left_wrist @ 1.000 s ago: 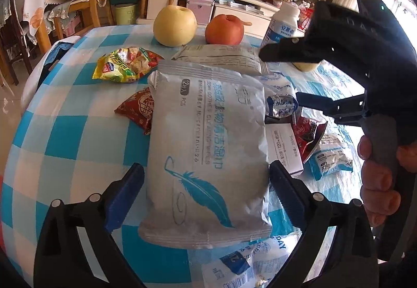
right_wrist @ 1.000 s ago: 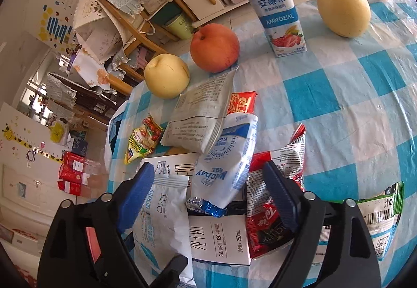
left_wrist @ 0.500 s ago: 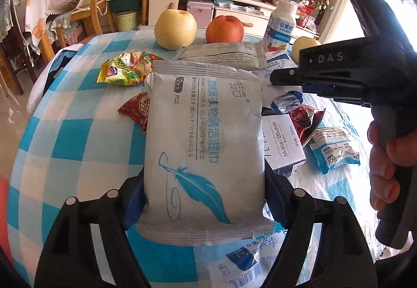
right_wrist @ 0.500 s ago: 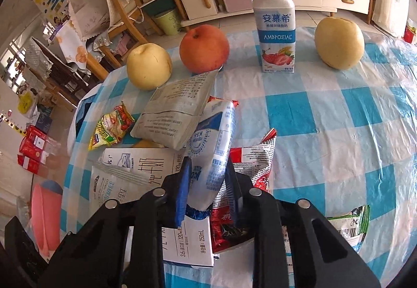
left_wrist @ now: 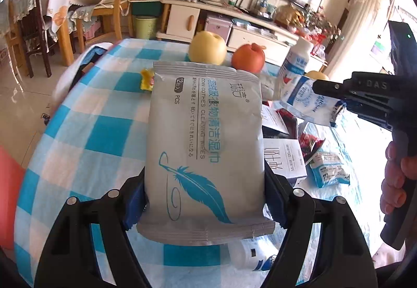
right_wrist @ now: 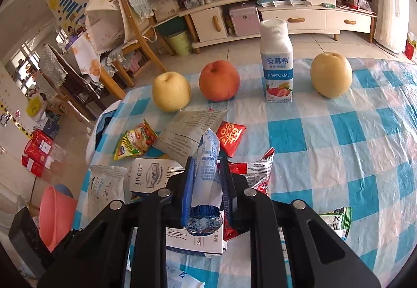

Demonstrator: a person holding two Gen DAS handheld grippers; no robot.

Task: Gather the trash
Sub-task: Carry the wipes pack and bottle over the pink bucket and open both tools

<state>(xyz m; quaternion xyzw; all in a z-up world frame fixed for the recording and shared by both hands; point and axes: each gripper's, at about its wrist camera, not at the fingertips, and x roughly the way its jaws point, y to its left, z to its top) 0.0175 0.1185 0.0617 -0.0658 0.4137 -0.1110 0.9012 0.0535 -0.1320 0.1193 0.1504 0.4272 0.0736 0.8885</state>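
Note:
My left gripper [left_wrist: 204, 196] is shut on a grey wet-wipe pack [left_wrist: 206, 142] with a blue feather print and holds it lifted above the checked table [left_wrist: 78, 136]. My right gripper [right_wrist: 207, 183] is shut on a blue and white milk pouch [right_wrist: 208, 165], also lifted; the pouch [left_wrist: 307, 102] and the right gripper show at the right of the left wrist view. More trash lies below: a grey wrapper [right_wrist: 192, 129], a red packet [right_wrist: 230, 138], a yellow snack bag [right_wrist: 135, 142], a white carton [right_wrist: 151, 175] and a red torn wrapper [right_wrist: 258, 173].
Two yellow pears [right_wrist: 170, 91] [right_wrist: 331, 74], a red apple [right_wrist: 219, 80] and a yogurt bottle [right_wrist: 277, 61] stand at the table's far side. A pink bin [right_wrist: 56, 212] is on the floor at the left. Chairs and a low cabinet stand behind.
Both grippers closed from open onto their items and lifted them: the left raised the wipe pack, the right raised the milk pouch off the pile.

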